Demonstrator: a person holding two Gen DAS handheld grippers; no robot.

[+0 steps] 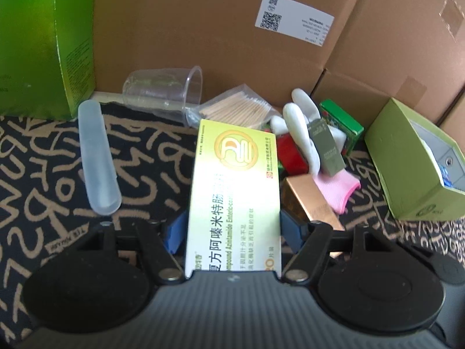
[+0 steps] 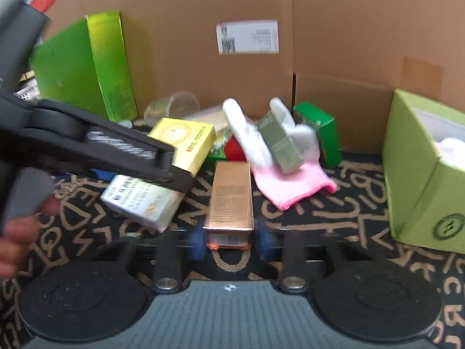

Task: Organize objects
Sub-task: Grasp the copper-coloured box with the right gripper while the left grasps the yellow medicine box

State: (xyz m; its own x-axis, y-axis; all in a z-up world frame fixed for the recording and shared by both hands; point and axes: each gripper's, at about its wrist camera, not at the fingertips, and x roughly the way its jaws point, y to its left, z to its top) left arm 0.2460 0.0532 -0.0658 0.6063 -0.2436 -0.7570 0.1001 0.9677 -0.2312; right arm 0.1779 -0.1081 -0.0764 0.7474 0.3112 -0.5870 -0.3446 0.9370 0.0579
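A yellow-green medicine box (image 1: 235, 186) lies lengthwise between the blue pads of my left gripper (image 1: 234, 229), which is shut on its long sides. The right wrist view shows the same box (image 2: 180, 142) tilted, with the left gripper's black finger (image 2: 128, 149) across it. A copper-coloured box (image 2: 231, 195) lies on the black patterned cloth (image 2: 334, 218). My right gripper (image 2: 229, 242) is shut on the near end of this box, though the pads are blurred. In the left wrist view the copper box (image 1: 308, 200) sits just right of the medicine box.
Behind lie a white-and-pink glove (image 2: 290, 186) with an olive box (image 2: 280, 145) on it, a small green box (image 2: 319, 133) and a red box (image 1: 290, 151). A clear cup (image 1: 162, 93), a bag of sticks (image 1: 235, 109), a translucent case (image 1: 98, 157), a tall green box (image 1: 49, 43), an open light-green box (image 2: 421, 174) and a cardboard wall (image 1: 203, 29) surround them.
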